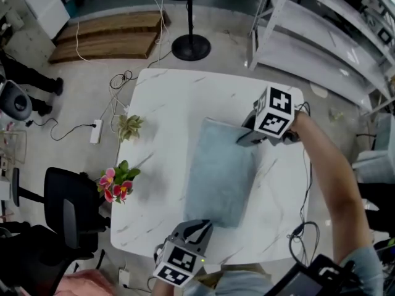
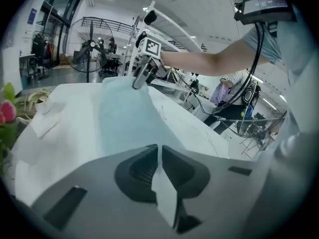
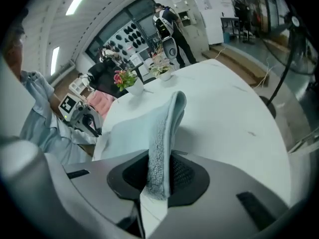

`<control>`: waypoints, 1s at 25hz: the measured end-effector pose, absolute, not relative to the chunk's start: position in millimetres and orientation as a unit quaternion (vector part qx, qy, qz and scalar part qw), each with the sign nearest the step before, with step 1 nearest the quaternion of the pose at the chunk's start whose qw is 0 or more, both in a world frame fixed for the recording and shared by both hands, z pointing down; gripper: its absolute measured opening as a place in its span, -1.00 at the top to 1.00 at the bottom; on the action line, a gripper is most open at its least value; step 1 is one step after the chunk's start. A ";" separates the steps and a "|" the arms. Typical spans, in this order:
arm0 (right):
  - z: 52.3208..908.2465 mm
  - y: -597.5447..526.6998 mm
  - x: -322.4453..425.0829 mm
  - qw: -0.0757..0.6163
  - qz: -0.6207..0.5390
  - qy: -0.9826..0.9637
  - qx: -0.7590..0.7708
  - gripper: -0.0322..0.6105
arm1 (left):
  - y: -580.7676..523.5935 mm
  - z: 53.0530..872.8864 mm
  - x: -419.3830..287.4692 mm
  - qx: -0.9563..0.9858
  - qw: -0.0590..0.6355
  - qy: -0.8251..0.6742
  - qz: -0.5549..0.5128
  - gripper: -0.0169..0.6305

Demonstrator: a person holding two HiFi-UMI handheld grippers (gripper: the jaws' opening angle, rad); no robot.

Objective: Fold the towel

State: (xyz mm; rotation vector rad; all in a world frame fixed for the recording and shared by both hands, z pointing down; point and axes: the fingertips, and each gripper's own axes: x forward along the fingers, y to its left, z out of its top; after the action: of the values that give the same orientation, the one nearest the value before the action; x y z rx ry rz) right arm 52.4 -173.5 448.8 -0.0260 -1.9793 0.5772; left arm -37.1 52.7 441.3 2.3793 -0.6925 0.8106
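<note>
left gripper [image 2: 158, 151] and right gripper [image 3: 159, 176] fingers [image 3: 185, 174] pinch opposite towel [image 1: 222, 171] corners. we judge the left's thin bite may slip, skewing the fold.

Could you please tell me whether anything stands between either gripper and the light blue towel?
Nothing visible: the left gripper and right gripper each pinch a corner of the light blue terry towel. The pink flowers stand well apart.

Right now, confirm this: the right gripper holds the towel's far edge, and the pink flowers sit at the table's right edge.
Wrong side: the head view shows the pink flowers at the table's left edge. The right gripper does hold the towel's far edge.
</note>
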 end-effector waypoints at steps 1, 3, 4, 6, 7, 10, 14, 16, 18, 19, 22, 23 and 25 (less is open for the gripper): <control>443.3 -170.1 50.8 0.521 0.216 -0.826 -0.002 0.64 | 52.2 437.6 -42.2 0.878 0.263 -0.269 0.296 0.85; 432.0 -161.6 47.3 0.531 0.173 -0.830 0.014 0.64 | 52.0 431.2 -51.3 0.873 0.261 -0.295 0.288 0.85; 426.6 -156.7 45.2 0.534 0.153 -0.831 0.021 0.64 | 52.6 428.6 -55.3 0.870 0.262 -0.306 0.283 0.85; 417.3 -146.1 41.3 0.539 0.117 -0.833 0.038 0.64 | 55.4 424.7 -61.6 0.866 0.264 -0.325 0.274 0.85; 413.7 -140.1 39.4 0.541 0.100 -0.834 0.046 0.64 | 57.9 423.3 -63.8 0.864 0.265 -0.332 0.270 0.85; 406.0 -118.9 31.9 0.544 0.058 -0.834 0.065 0.63 | 67.9 421.2 -67.8 0.860 0.265 -0.347 0.265 0.85; 398.9 -91.9 20.2 0.546 0.004 -0.834 0.077 0.63 | 78.1 417.3 -68.3 0.855 0.259 -0.364 0.262 0.85; 396.1 -81.4 14.3 0.546 -0.023 -0.834 0.082 0.63 | 81.3 415.3 -69.2 0.854 0.257 -0.370 0.261 0.85; 394.2 -71.3 7.1 0.543 -0.049 -0.834 0.085 0.63 | 83.5 415.2 -71.2 0.852 0.256 -0.376 0.259 0.85; 394.3 -66.1 4.5 0.542 -0.059 -0.834 0.090 0.63 | 84.4 415.6 -72.2 0.851 0.256 -0.379 0.259 0.85; 397.7 -49.4 -1.1 0.537 -0.076 -0.834 0.103 0.62 | 86.9 417.2 -75.2 0.847 0.257 -0.389 0.257 0.85; 399.8 -43.4 -3.0 0.535 -0.080 -0.834 0.105 0.62 | 87.4 417.7 -75.9 0.846 0.258 -0.391 0.256 0.85; 404.2 -32.2 -6.9 0.532 -0.091 -0.835 0.106 0.62 | 88.6 419.5 -77.1 0.843 0.260 -0.396 0.255 0.85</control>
State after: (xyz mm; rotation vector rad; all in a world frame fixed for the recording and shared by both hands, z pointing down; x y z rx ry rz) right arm -6.9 -32.2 404.2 0.2534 -1.9917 -0.2171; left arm -77.1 88.6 419.5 2.2842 -1.0729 0.6900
